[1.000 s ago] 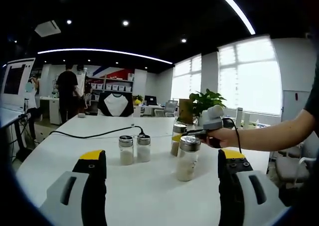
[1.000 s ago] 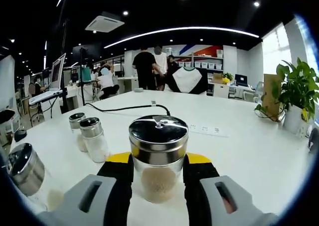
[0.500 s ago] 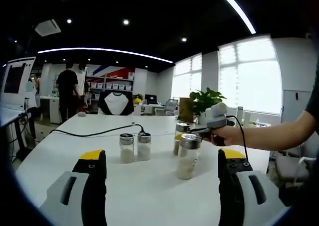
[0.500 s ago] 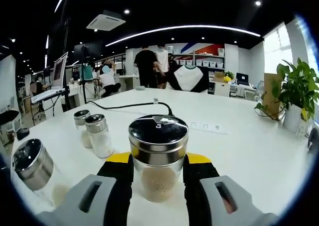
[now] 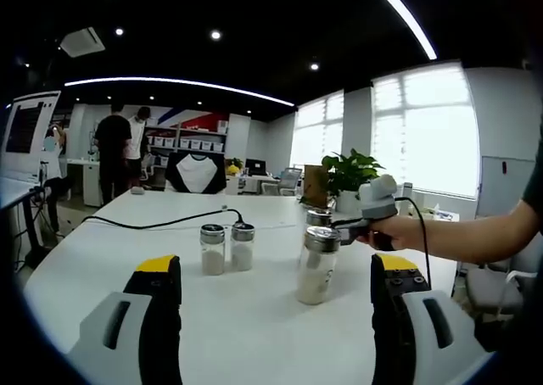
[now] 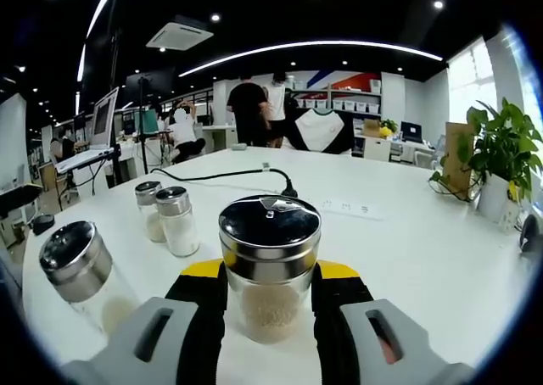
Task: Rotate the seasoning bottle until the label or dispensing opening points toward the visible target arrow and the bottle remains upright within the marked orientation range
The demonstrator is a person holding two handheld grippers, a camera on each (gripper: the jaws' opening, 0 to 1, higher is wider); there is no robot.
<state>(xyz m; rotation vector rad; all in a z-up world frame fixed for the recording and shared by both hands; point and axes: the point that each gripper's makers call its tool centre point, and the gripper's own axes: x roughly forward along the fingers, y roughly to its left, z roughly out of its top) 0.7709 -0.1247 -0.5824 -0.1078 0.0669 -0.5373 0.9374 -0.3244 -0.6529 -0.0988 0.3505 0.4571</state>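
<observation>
Left gripper (image 5: pixel 271 317) hangs idle over the near edge of the round white desk (image 5: pixel 102 266), jaws wide apart and empty, likely kept back to leave the working side free. Just beyond it, left of centre, a pair of small glass shakers with metal caps (image 5: pixel 227 248) stand close together, upright, well apart from the work. A black cable (image 5: pixel 161 225) runs across the far desk behind them. Right of centre in the left gripper view stands the task's thing, the glass seasoning bottle with a perforated steel lid and pale granules (image 6: pixel 270 266), upright on the desk; the right gripper (image 6: pixel 270 317) has its jaws closed on the glass body from both sides, low down, a hold that looks suited to turning it about its own axis without tipping. A person's hand (image 5: pixel 399 231) carries that gripper in from the right. In the right gripper view a third steel-capped jar (image 6: pixel 81 270) sits near left of the held bottle, close enough to be brushed on a wide swing. No arrow or marked range can be made out on the desk. Far right, a potted green plant (image 6: pixel 501 160); people stand in the far office.
</observation>
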